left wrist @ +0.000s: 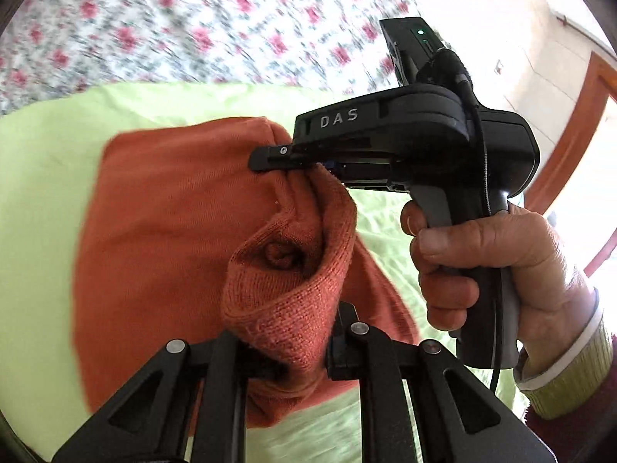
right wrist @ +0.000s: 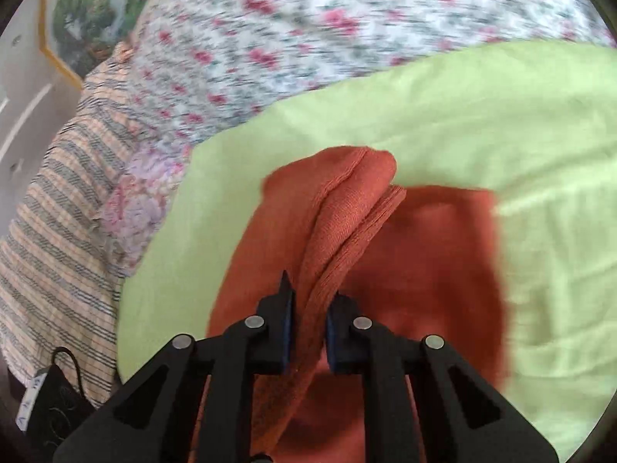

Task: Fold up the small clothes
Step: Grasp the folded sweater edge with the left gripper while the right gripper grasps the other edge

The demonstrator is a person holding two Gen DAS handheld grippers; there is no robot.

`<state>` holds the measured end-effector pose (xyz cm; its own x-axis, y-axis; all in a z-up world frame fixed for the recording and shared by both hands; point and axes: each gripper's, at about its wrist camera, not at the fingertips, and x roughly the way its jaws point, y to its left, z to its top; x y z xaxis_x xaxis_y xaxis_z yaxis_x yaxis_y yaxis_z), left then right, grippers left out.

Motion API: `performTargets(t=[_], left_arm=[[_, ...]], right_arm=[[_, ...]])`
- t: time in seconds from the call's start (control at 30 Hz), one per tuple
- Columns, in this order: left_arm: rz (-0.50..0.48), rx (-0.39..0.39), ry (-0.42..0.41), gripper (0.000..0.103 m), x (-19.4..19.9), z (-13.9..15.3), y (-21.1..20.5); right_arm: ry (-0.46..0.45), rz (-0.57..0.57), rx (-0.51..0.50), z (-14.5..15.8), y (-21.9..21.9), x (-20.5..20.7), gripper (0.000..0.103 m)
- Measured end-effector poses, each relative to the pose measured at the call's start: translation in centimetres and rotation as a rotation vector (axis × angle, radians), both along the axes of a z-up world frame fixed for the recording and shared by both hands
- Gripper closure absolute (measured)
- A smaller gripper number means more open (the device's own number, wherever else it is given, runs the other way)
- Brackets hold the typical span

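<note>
You've got both tools clamped on the orange knit garment [left wrist: 169, 208]. Left tool [left wrist: 289, 359] grips a bunched ribbed edge near the camera; right tool [left wrist: 270, 162] pinches another bunch of the same edge farther out, your right hand [left wrist: 482, 266] on its handle. Right wrist view agrees: right tool [right wrist: 310, 332] is closed on a ribbed fold running away from the lens.

Location: garment sits mid-frame on the light green sheet [left wrist: 46, 162], which lies on the floral bedspread [left wrist: 173, 19]. Held edge is raised, the rest hangs down to the sheet.

Progress, my read: mid-fold. One layer looks doubled over, but nothing's laid flat or squared yet. Left: carry the edge across, lay down, smooth, likely another fold.

Orientation: long axis roughly near-to-far in the right wrist view, the ribbed fold pointing to the far side. Motion blur, so the exact outline is unclear.
</note>
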<state>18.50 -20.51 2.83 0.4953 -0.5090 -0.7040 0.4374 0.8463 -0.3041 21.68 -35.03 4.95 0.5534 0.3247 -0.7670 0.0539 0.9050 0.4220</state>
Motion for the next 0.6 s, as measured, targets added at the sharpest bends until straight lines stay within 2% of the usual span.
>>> performTargets(t=[0.1,0.2,0.4,0.5,0.6], left_arm=[[-0.021,0.009,0.023,0.089,0.0,-1.3,-2.1],[-0.029,0.016,0.022,0.089,0.1,-1.9,-3.0],[-0.040,0.033,0.045,0.087,1.1,-3.2,-3.4],[-0.065,0.029,0.055,0.081,1.0,-3.0,-3.3],[-0.101,0.027,0.073,0.074,-0.2,-2.6,-2.6]], right_arm=[[0.038,-0.027,-0.015,-1.6,-2.6,-0.9,0.088],[0.039,-0.022,-0.032,-1.9,-3.7,-1.3,0.088],[0.050,-0.012,-0.092,-3.0,-3.9,-1.4,0.086],[0.040,-0.031,-0.069,-3.3,-4.2,-2.0,0.082],[0.033,-0.043,-0.087,-2.9,-4.1,-2.8,0.079]])
